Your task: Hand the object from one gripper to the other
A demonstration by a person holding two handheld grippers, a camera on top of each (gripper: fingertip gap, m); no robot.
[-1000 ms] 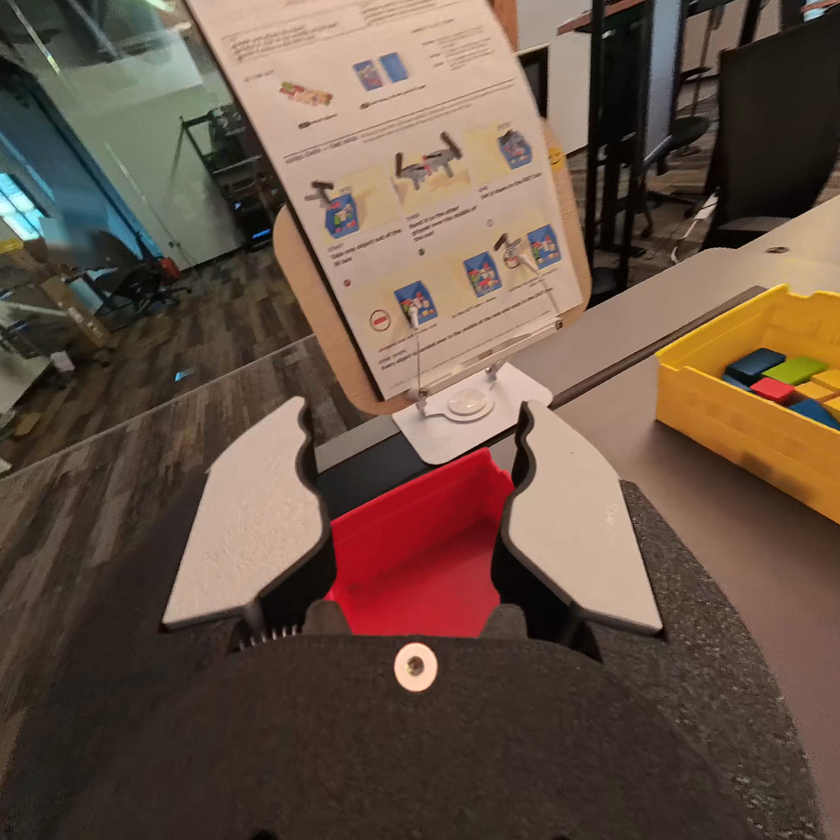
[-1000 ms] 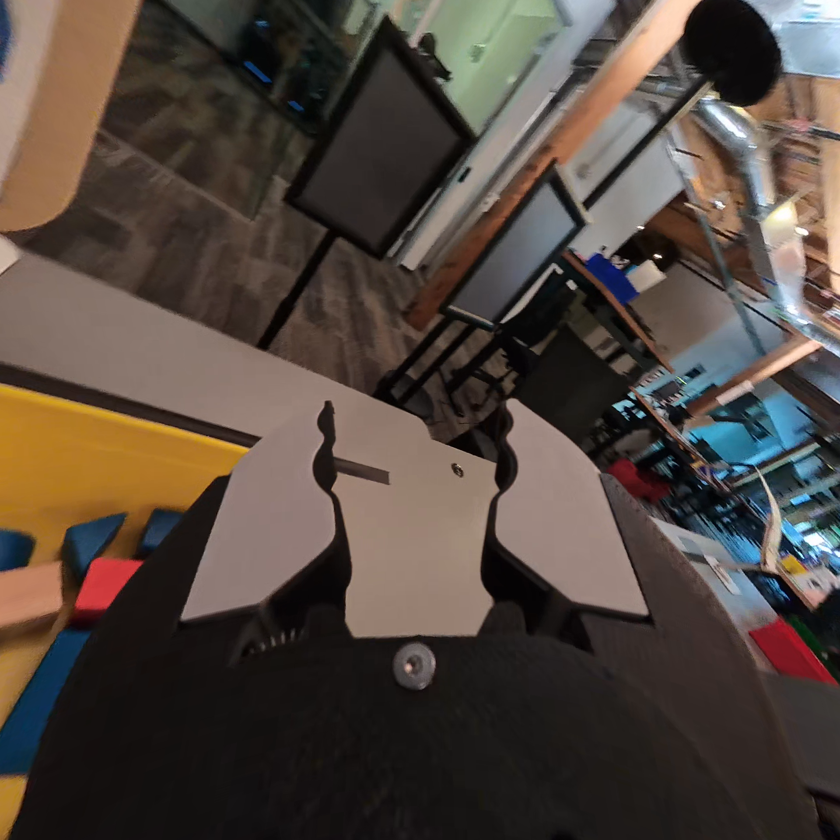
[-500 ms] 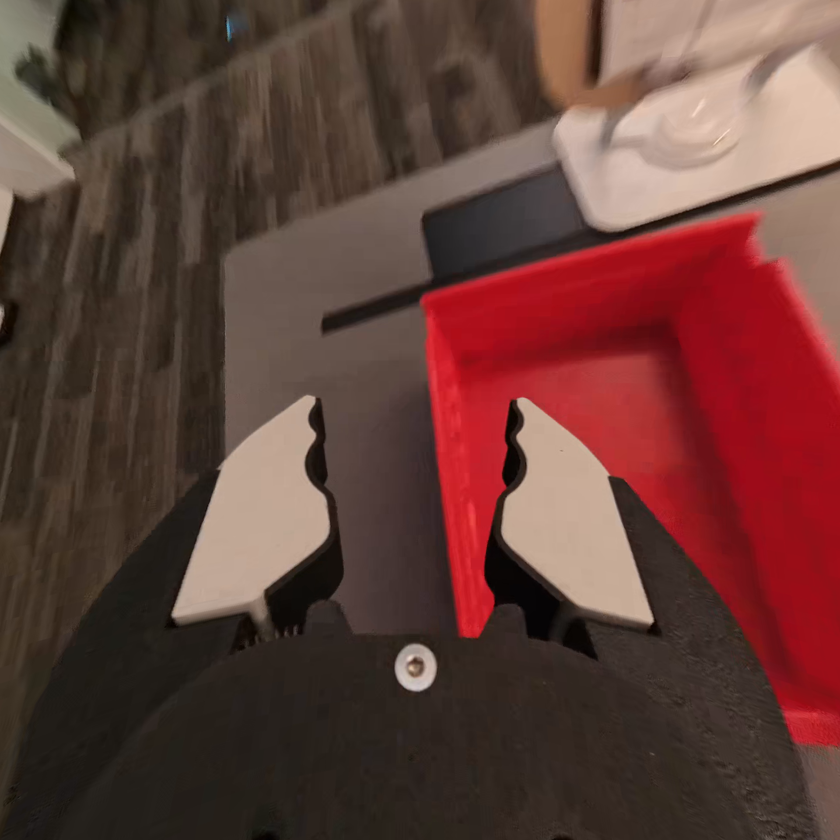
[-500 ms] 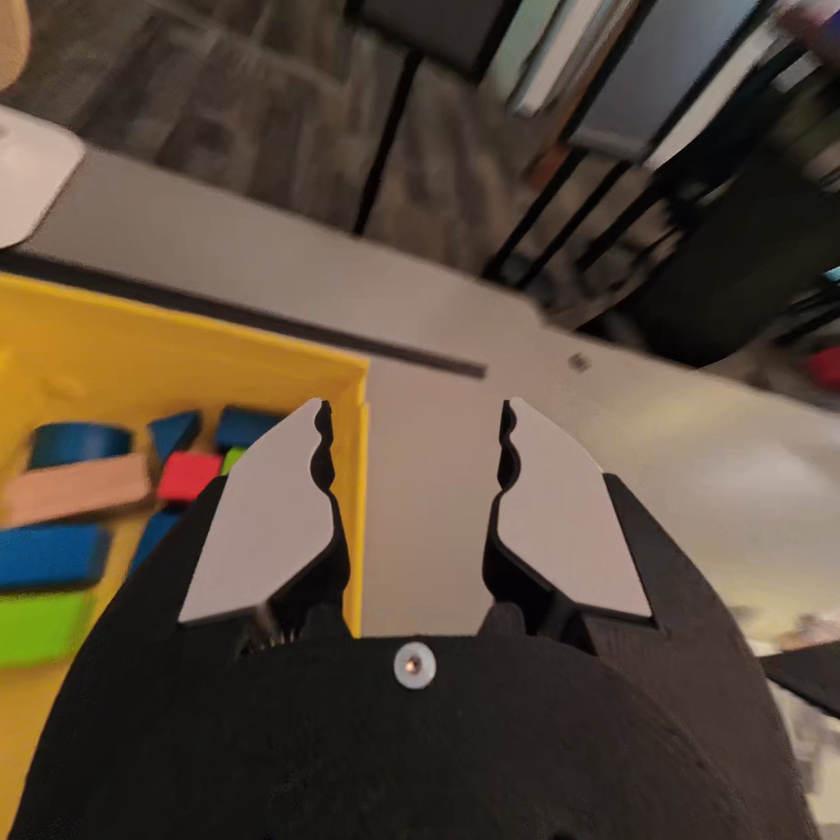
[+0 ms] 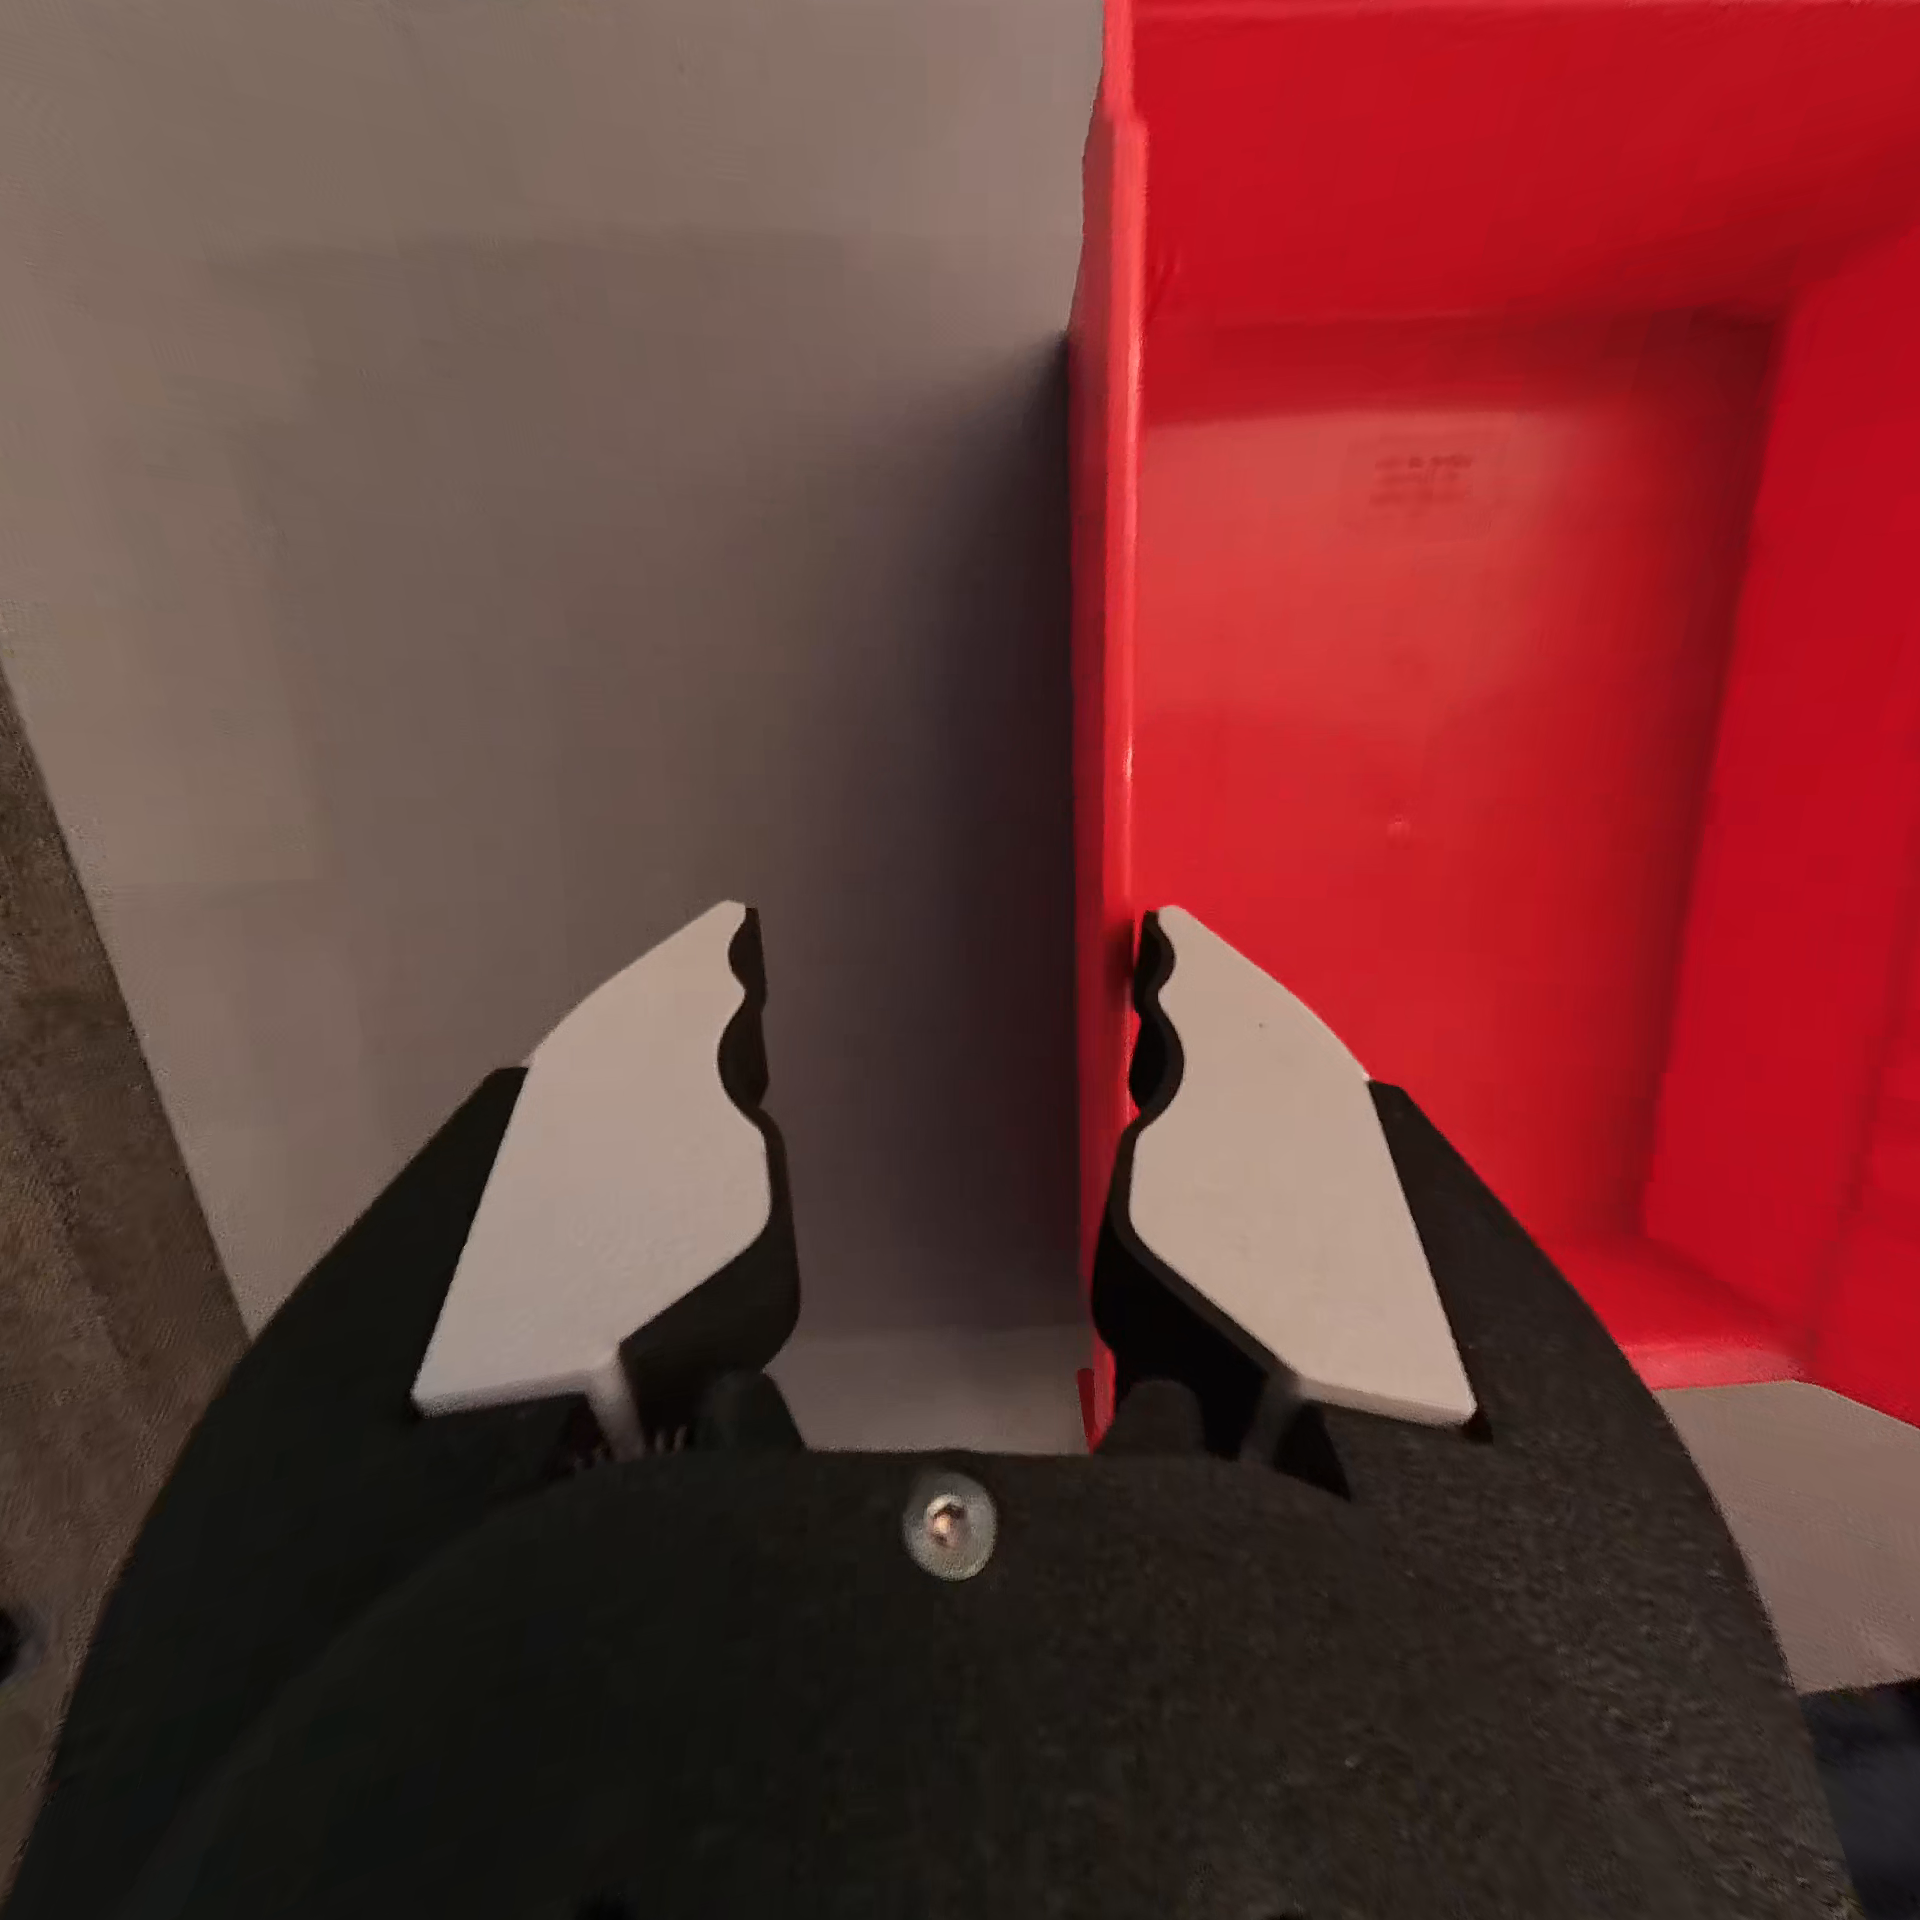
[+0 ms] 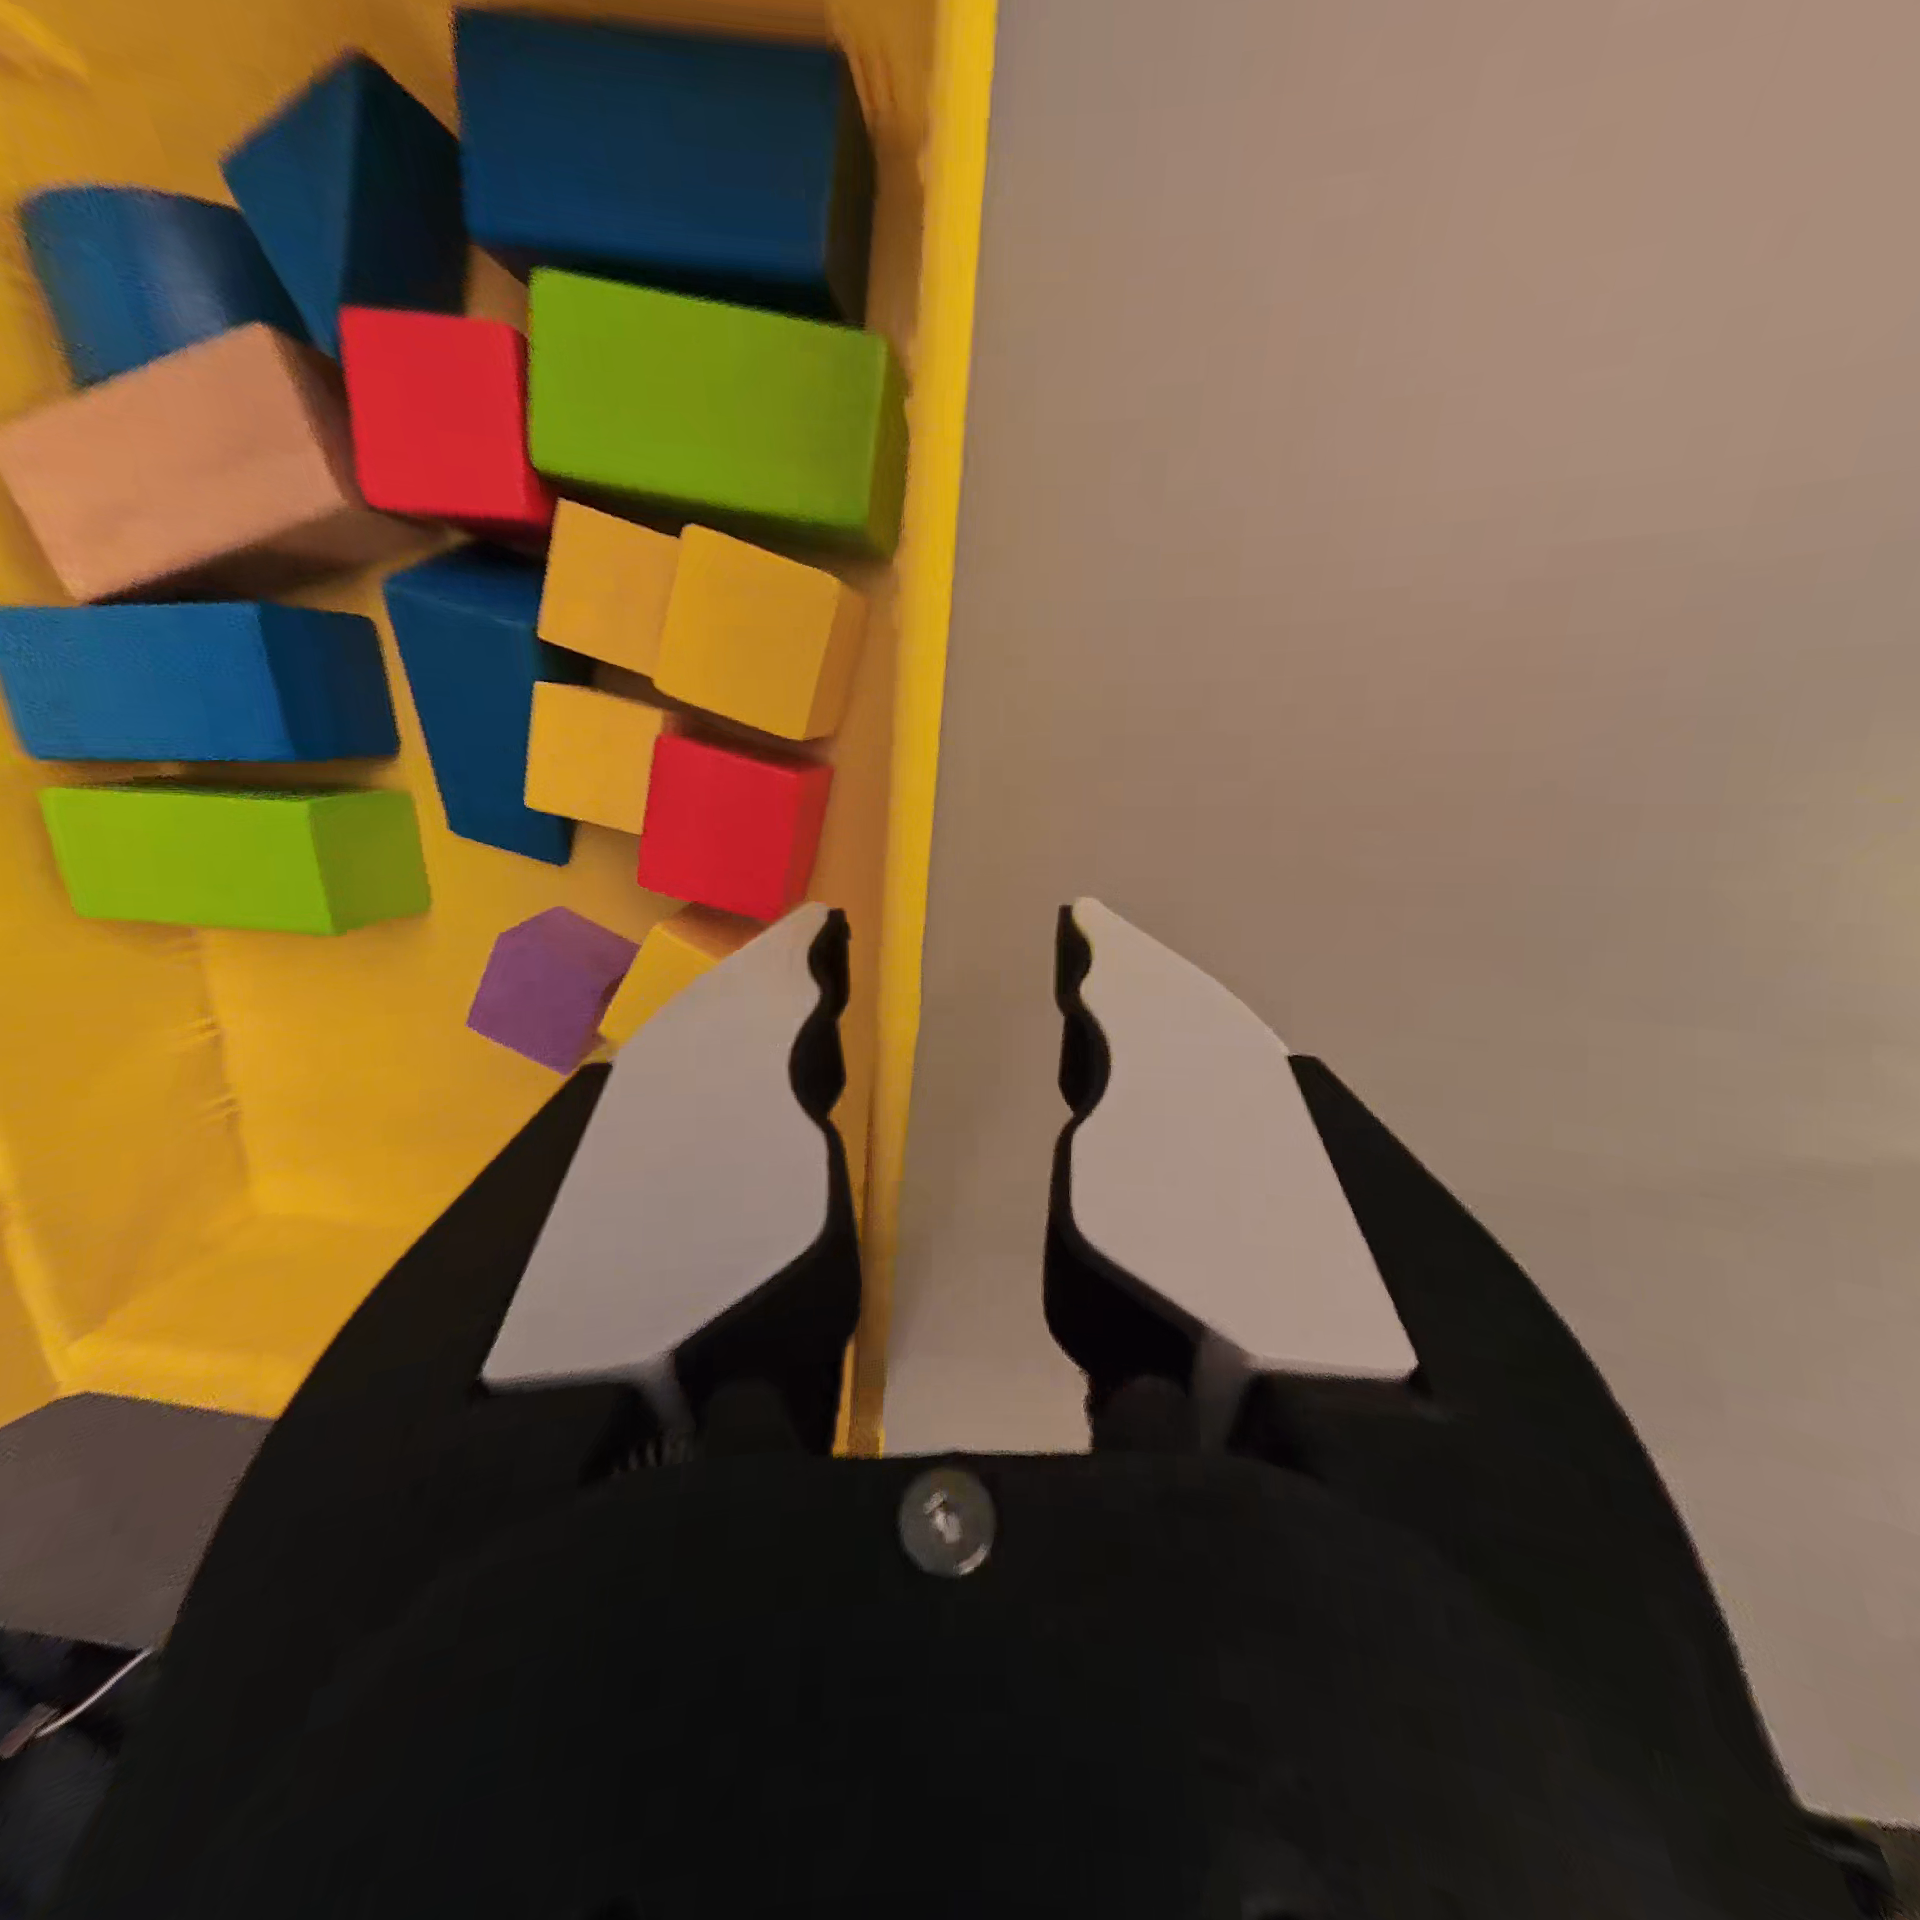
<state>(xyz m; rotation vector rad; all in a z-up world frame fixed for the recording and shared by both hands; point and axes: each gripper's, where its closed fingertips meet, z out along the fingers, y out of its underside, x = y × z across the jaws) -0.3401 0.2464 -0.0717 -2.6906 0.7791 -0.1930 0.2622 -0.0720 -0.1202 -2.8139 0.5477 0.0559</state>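
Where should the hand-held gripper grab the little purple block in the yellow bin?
Probably from straight above, pinching two opposite flat sides of the purple block. It lies tilted on the yellow bin floor, a yellow block close on one side, so the right hand-held gripper should turn to match.

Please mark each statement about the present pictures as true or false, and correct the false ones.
1. The red bin is empty. True.
2. The right gripper holds a red block. False: it is open and holds nothing.
3. A purple block lies in the yellow bin. True.
4. The left gripper is shut. False: it is open and holds nothing.
5. The yellow bin holds only blue blocks. False: there are also green, red, yellow, tan and purple ones.
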